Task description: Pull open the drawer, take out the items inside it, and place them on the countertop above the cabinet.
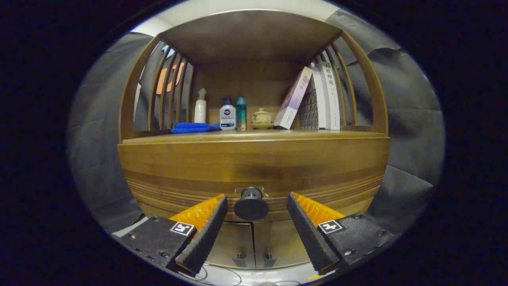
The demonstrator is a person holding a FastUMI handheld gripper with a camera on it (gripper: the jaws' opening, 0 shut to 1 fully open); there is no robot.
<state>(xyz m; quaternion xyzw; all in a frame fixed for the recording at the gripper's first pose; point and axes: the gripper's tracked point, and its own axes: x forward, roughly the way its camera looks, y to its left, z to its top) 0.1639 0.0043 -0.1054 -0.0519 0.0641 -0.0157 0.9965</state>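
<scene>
A wooden cabinet fills the scene, with its drawer front (254, 167) closed and flush with the frame. A round dark knob (251, 204) sticks out of the drawer's lower middle. My gripper (257, 202) is open, one finger on each side of the knob, with a gap between each finger and the knob. The countertop (254, 136) runs just above the drawer. What lies inside the drawer is hidden.
On the countertop stand a blue cloth (193, 127), a white pump bottle (200, 106), a white-and-blue bottle (228, 115), a teal bottle (241, 113), a lidded cup (261, 118) and leaning books (313, 99). Two lower cabinet doors (254, 246) with small handles sit below the drawer.
</scene>
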